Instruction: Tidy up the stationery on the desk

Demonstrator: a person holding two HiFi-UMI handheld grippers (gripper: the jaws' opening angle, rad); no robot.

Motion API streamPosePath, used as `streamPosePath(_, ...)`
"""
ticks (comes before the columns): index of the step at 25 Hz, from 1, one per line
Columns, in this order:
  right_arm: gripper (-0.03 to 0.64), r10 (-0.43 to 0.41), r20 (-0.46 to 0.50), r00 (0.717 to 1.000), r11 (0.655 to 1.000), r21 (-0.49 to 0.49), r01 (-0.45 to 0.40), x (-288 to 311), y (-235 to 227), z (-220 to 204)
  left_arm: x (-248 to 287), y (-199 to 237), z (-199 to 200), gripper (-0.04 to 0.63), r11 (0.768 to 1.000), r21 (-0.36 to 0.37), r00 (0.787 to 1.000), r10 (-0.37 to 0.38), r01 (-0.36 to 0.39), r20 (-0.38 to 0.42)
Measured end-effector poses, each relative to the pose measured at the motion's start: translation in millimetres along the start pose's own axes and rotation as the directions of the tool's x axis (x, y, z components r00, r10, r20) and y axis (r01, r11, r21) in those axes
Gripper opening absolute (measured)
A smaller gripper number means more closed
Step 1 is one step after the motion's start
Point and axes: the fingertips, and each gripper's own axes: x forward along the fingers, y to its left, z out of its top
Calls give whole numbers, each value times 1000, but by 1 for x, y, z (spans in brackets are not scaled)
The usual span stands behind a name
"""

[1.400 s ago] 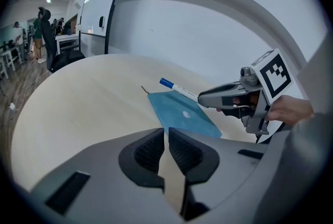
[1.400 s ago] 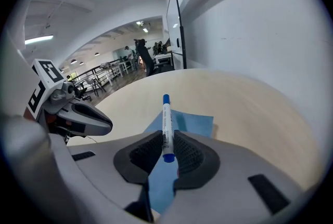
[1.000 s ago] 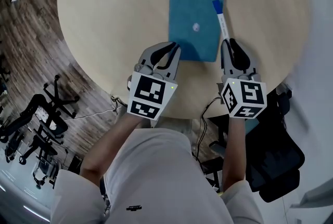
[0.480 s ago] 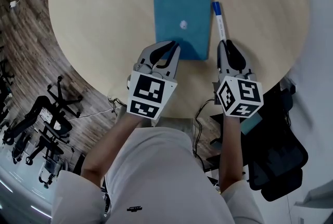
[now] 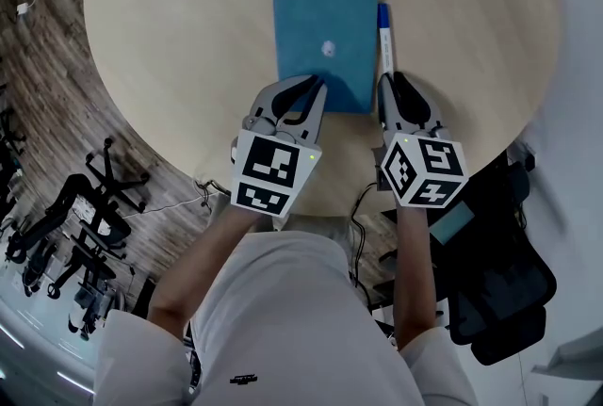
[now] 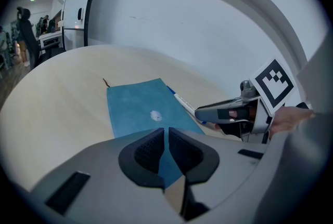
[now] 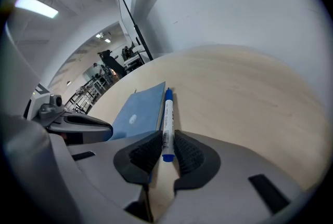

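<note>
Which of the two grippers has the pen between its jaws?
The right gripper: its jaws close on the white pen; the left gripper grips the blue notebook.

Table [image 5: 188,37]: round, with a pale wood top.
Floor [image 5: 47,84]: dark wood planks, to the left of the table.
Charger [image 5: 23,8]: small and white, on the floor at far left, with a thin lead running up from it.
Office chairs [image 5: 94,197]: black, several, with star bases, grouped on the floor at lower left.
Floor cable [image 5: 170,203]: pale, lay between the chairs and the table's edge.
Black bulk [image 5: 499,291]: lay below the table's right edge; bag or seat, could not tell.
Teal item [image 5: 454,223]: flat, just beside the black bulk.
Wall [image 6: 197,25]: white and curved, behind the table.
Bystander [image 6: 23,23]: dark-clothed, stood far off.
Ceiling light [image 7: 36,7]: a bright strip.
</note>
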Motion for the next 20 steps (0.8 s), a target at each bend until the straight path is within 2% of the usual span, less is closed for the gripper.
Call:
streamPosePath(3, 92, 78, -10, 997, 996, 47, -77, 3, 14, -2, 0, 2, -1, 41, 1000, 0, 1000, 2, -2, -3)
streamPosePath(7, 105, 119, -23, 993, 993, 27, -118, 6, 26, -1, -2, 6, -1, 41, 1000, -3, 1000, 6, -6, 0)
streamPosePath(10, 114, 100, -26, 995, 995, 11, -99, 5, 24, 0, -4, 5, 1, 41, 1000, -4, 1000, 10, -10, 5)
streamPosePath(14, 118, 24, 1, 1000, 999, 25, -24, -1, 19, 2, -14, 9, 3, 41, 1000, -3, 1000, 12, -12, 14)
streamPosePath(20, 121, -8, 27, 1000, 998, 62, 6, -18, 21, 2, -37, 2, 8, 41, 1000, 31, 1000, -1, 0, 31)
